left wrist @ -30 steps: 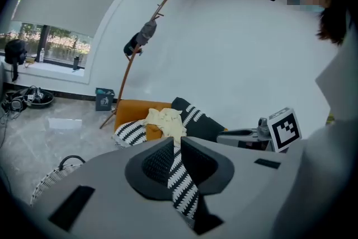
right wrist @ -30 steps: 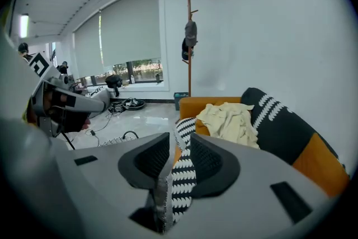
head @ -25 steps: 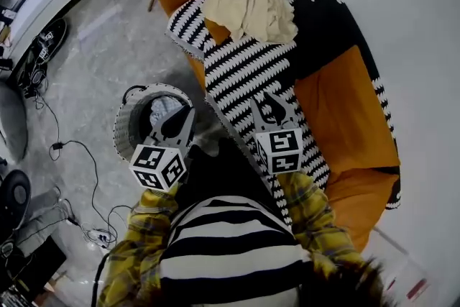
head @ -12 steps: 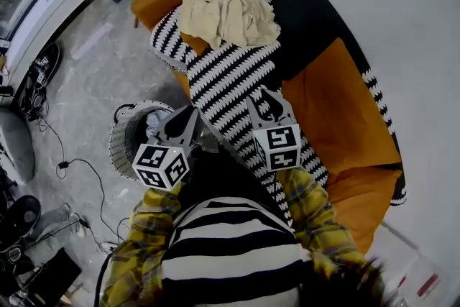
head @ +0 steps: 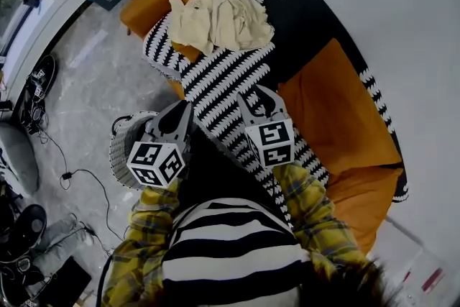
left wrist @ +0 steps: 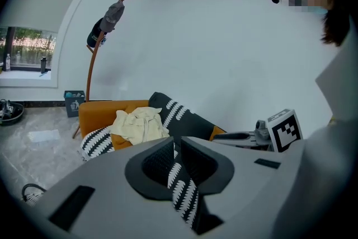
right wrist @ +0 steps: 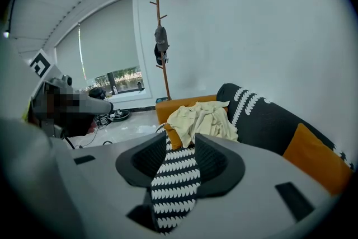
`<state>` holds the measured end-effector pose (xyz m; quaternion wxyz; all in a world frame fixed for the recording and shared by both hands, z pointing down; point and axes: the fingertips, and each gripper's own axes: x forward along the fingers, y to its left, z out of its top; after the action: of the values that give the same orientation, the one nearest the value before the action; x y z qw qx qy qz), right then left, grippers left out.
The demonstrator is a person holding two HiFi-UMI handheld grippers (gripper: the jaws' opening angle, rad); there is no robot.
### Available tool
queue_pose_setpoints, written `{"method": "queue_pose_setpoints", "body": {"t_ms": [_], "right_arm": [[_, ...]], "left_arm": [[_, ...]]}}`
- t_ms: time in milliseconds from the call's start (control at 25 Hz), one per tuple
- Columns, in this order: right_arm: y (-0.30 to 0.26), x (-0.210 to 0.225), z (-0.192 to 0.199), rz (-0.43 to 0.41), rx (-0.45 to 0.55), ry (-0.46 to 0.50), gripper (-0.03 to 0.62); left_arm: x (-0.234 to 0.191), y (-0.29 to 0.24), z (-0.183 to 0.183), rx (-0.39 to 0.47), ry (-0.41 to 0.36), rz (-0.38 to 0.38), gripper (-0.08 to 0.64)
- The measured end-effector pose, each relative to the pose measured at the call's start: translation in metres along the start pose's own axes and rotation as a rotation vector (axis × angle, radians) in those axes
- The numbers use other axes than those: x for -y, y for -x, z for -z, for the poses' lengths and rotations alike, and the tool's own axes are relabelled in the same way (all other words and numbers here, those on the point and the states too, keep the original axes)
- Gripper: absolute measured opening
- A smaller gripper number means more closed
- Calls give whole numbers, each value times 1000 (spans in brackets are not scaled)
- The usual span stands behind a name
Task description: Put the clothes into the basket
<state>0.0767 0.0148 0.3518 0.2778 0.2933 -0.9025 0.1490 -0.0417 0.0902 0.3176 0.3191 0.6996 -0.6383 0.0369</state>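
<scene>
Left gripper view showed my left tool (left wrist: pixel 176 141) pinching the striped cloth (left wrist: pixel 180 187); my right tool (right wrist: pixel 180 140), jaws just opening around it, needed a deeper bite.

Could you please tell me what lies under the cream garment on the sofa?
The garment rests on a patterned throw and an orange cushion, both on the sofa. Whatever lies beneath its middle is covered.

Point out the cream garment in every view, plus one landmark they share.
Head view: cream garment, top centre, on the sofa's far end.
Left gripper view: it sits left of centre, just below mid-height.
Right gripper view: it sits centre, just below mid-height.
Shared landmark: the black-and-white throw draped beside it.
</scene>
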Motion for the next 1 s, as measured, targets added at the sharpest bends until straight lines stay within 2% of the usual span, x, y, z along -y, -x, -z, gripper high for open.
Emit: {"method": "queue_pose_setpoints", "body": {"t_ms": [320, 520, 800, 1000], "right_arm": [[-35, 23, -24, 41, -35, -35, 155], [-100, 59, -26, 36, -63, -57, 156], [-176, 86, -24, 41, -103, -78, 168], [-218, 111, -9, 59, -151, -84, 177]], "left_arm": [[-14, -49, -30, -30, -11, 65, 49], [-42, -103, -33, -62, 2, 51, 49], [-83, -147, -29, -108, 10, 29, 49], [-103, -174, -19, -139, 37, 13, 49]]}}
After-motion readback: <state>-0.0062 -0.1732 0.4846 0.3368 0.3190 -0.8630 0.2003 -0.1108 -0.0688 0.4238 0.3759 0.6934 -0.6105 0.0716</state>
